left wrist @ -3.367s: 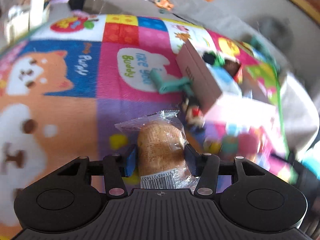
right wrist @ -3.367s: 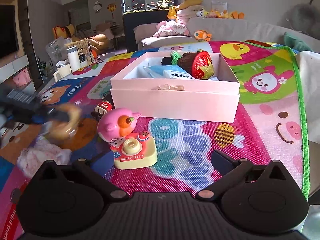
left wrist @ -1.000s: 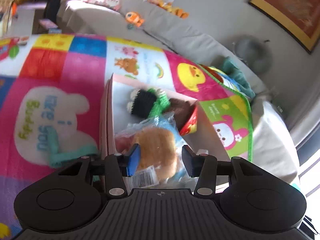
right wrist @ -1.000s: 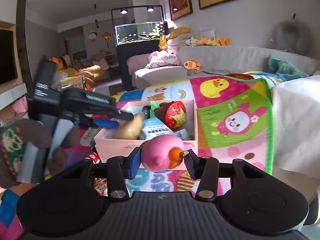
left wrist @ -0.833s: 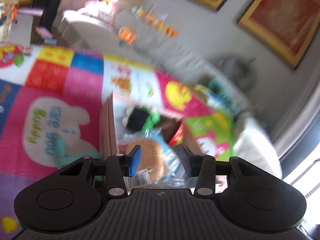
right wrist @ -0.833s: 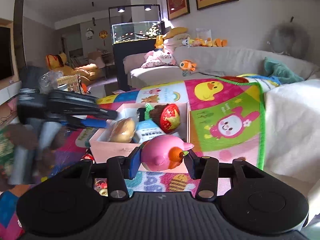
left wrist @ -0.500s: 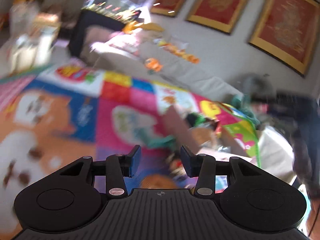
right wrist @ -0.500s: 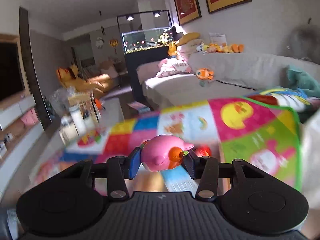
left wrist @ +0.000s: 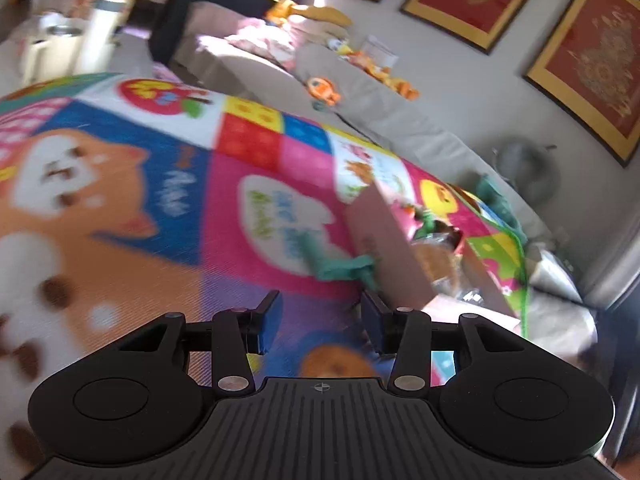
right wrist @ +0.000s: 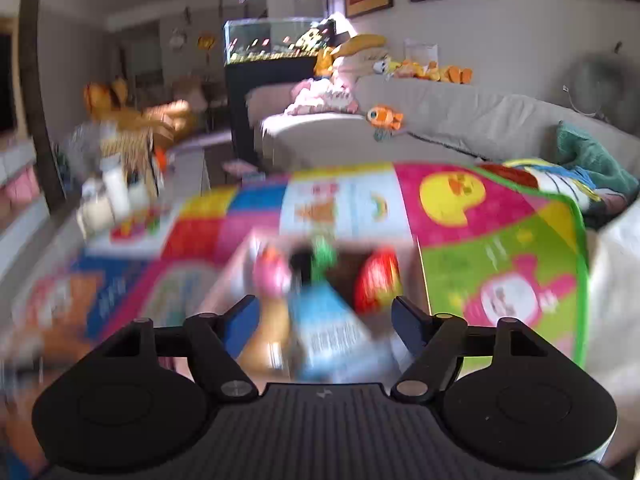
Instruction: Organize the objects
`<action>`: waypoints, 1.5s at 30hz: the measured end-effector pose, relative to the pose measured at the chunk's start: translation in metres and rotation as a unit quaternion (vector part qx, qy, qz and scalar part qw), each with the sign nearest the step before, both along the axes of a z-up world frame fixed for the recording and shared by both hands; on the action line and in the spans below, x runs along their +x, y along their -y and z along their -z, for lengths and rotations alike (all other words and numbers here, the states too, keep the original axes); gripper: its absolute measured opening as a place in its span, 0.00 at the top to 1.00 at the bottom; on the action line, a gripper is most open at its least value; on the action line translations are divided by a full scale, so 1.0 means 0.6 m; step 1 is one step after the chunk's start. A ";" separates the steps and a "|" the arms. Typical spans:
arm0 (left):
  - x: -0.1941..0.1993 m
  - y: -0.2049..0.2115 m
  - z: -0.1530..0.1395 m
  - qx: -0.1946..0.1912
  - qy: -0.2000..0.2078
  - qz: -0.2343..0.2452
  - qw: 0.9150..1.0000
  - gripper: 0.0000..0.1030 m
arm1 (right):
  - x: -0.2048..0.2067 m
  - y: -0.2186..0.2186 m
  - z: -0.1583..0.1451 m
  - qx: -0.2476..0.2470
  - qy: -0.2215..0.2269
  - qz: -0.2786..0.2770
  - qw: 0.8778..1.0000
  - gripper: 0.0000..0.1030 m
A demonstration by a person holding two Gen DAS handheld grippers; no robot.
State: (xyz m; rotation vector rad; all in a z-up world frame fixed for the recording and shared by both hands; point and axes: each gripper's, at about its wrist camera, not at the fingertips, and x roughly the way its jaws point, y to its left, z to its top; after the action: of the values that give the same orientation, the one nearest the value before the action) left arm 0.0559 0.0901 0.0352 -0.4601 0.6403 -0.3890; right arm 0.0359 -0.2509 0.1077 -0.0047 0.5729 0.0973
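Left gripper (left wrist: pixel 320 322): jaws apart, empty, over play mat (left wrist: pixel 180 208). Teal toy (left wrist: pixel 340 266) lies against pink box (left wrist: pixel 386 252) beyond. Right gripper (right wrist: pixel 322 322): jaws wide, empty, above the box's blurred contents: pink toy (right wrist: pixel 272 276), blue packet (right wrist: pixel 330 322), strawberry toy (right wrist: pixel 378 280). Sofa (right wrist: pixel 460 120) farthest.

The left gripper (left wrist: pixel 320 322) hangs above a colourful play mat (left wrist: pixel 132 184), its blue-padded fingers (left wrist: pixel 269 322) spread apart with nothing between them. Past its right finger sits a pink box (left wrist: pixel 390 256), seen from its side wall; a wrapped bread roll (left wrist: pixel 438 262) and a green-and-black toy (left wrist: pixel 428 222) show inside it, blurred. A teal toy (left wrist: pixel 340 266) lies on the mat touching the box's near wall. Beyond the mat runs a grey sofa (left wrist: pixel 400 120) with an orange fish plush (left wrist: pixel 322 88) on it, and red gold-framed pictures (left wrist: pixel 472 0) hang on the wall above.
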 end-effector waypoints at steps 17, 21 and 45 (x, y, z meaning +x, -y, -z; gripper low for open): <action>0.199 0.189 0.033 0.212 -0.030 0.009 0.977 0.64 | -0.150 0.025 0.137 0.078 0.032 0.058 0.995 0.12; 0.149 0.193 0.033 0.271 -0.015 0.041 0.962 0.69 | -0.154 0.040 0.138 0.102 0.039 0.062 0.992 0.11; -0.174 0.058 -0.056 0.115 0.013 0.100 0.988 0.71 | -0.151 0.048 0.141 0.112 0.034 0.085 0.989 0.00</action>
State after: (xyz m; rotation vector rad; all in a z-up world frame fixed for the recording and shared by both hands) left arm -0.0483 0.0553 0.0687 -0.1705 0.7000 -0.5038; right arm -0.0549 -0.2796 0.0231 0.2582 0.4895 -0.0056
